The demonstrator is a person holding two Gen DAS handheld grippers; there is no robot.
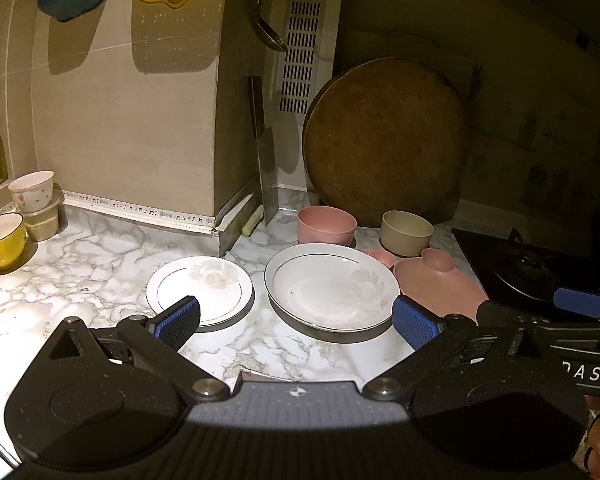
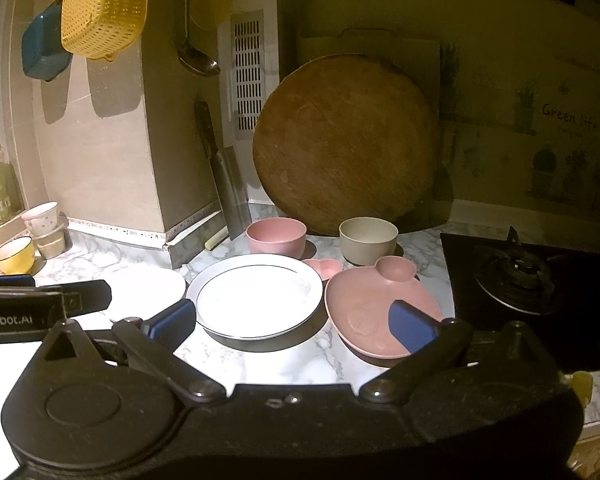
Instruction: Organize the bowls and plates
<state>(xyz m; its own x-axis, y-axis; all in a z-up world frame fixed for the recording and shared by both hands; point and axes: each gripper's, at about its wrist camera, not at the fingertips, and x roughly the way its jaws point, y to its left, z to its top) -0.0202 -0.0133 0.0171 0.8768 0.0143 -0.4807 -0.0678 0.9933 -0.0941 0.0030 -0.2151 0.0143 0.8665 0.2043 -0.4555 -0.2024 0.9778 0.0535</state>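
Note:
On the marble counter (image 1: 80, 256) lie a small white plate (image 1: 204, 286) and a larger white plate (image 1: 328, 288), also in the right wrist view (image 2: 256, 296). Right of them lies a pink shaped plate (image 1: 436, 284) (image 2: 364, 304). Behind stand a pink bowl (image 1: 326, 224) (image 2: 276, 236), a beige bowl (image 1: 406, 232) (image 2: 368, 240) and a small pink dish (image 2: 323, 267). My left gripper (image 1: 296, 320) is open and empty, in front of the two white plates. My right gripper (image 2: 292, 324) is open and empty, in front of the large white plate and the pink plate.
A round wooden board (image 2: 344, 144) leans on the wall behind the bowls. A cleaver (image 2: 228, 188) stands in the corner. A gas hob (image 2: 520, 272) is at the right. A yellow bowl (image 1: 0, 240) and stacked cups (image 1: 34, 200) sit at the far left. Colanders (image 2: 104, 12) hang above.

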